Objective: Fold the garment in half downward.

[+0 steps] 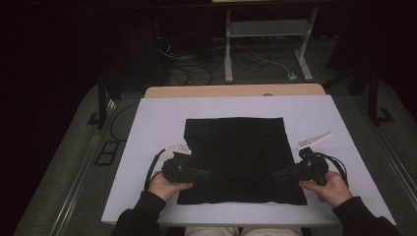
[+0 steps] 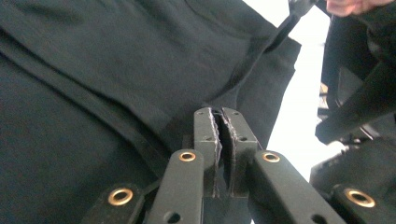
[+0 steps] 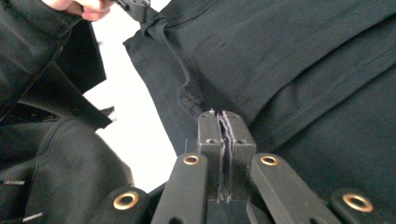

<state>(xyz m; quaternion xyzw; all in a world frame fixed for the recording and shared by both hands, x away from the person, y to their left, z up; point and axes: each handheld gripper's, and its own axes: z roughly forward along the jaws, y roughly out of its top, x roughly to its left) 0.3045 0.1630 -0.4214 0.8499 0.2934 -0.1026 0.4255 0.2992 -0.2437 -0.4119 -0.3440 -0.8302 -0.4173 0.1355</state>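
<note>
Sleeves: dark cuffs and both hands enter at the near edge of the white table top (image 1: 147,118), one at each near corner of the cloth.
Left gripper (image 1: 202,175): at the near left of the black garment (image 1: 236,147), pointing right; in the left gripper view its jaws are clenched together with a thin fold of the dark fabric pinched between the pads.
Garment: folded into a rough square, lying flat in the middle of the table, its near hem close to the near table edge; a seam ridge runs across it in both gripper views.
Right gripper (image 1: 280,174): at the near right of the garment, pointing left; its jaws are likewise pressed shut on a fold of the cloth.
Surface: white board on a wooden table top (image 1: 236,90) whose far edge shows as a tan strip.
Open room: bare white margins left, right and far of the garment.
Room: dark, grey floor; a white table frame (image 1: 268,44) and loose cables (image 1: 196,69) stand well beyond the far edge.
</note>
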